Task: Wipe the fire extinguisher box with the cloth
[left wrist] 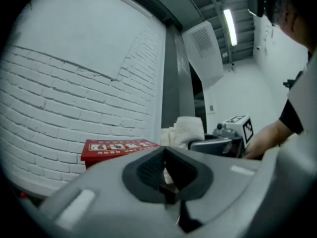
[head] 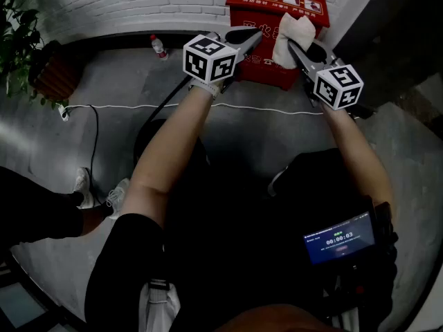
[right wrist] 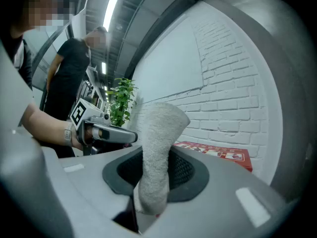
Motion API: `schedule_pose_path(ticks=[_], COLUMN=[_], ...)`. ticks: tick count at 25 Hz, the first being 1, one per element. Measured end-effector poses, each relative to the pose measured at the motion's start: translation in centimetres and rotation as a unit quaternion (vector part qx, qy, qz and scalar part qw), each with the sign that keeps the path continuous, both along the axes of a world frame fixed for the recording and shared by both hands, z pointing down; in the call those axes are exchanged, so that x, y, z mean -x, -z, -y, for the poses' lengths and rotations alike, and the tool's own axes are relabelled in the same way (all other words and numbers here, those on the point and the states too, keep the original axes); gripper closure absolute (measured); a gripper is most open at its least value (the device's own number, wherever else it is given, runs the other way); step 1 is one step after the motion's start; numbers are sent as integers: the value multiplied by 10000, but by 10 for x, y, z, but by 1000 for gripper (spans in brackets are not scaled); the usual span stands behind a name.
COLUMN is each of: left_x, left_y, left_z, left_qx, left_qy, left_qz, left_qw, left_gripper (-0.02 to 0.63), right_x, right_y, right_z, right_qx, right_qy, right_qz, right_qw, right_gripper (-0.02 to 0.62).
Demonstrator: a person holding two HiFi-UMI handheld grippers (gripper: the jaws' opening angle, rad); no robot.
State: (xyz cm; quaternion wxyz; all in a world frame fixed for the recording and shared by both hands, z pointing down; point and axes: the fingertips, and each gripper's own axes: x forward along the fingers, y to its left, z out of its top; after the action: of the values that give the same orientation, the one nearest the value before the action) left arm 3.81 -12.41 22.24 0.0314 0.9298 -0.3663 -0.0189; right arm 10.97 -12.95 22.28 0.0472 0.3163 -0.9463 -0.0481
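the red fire extinguisher box (head: pixel 275 9) sits on the floor against the white brick wall (head: pixel 124 2), directly ahead of both tools. the right gripper (head: pixel 296 45) is clamped on a white cloth (head: pixel 292 28). in the right gripper view the towel stands up from between the jaws as a thick folded roll. the head view puts it over the box's near right part, though i cannot tell whether it touches yet. the left gripper (head: pixel 255 37) has its jaws drawn together with nothing between them, and hovers just beside the cloth near the box's front edge.

the wipe looks about to begin. to do it well, lower the free fold flat onto the lid, keep the pinch firm so the towel doesn't slip out, and drag it in long overlapping strokes. the empty tool can likely steady the box.
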Motion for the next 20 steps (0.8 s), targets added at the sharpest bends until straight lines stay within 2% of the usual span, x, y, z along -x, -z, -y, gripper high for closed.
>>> schedule_pose_path(ticks=[3, 9, 13, 17, 20], left_x=[11, 22, 10, -1, -10], left_y=[16, 39, 30, 26, 39], left_z=[5, 18, 62, 110, 145], left_qx=[-102, -237, -205, -138, -142], left_qy=[37, 86, 103, 128, 121], left_qz=[-101, 18, 417, 300, 157], left_qw=[9999, 9997, 9989, 9994, 9997], left_gripper=[604, 604, 604, 604, 604], right_x=[11, 15, 9, 0, -13], right_y=[10, 18, 22, 18, 38], right_z=[-8, -15, 22, 76, 118], right_qx=[39, -104, -121, -88, -244], right_qy=[204, 346, 334, 325, 210], right_qz=[-58, -237, -157, -71, -91], right_qw=[9998, 9991, 9992, 9994, 9994], right_gripper=[492, 492, 492, 492, 492])
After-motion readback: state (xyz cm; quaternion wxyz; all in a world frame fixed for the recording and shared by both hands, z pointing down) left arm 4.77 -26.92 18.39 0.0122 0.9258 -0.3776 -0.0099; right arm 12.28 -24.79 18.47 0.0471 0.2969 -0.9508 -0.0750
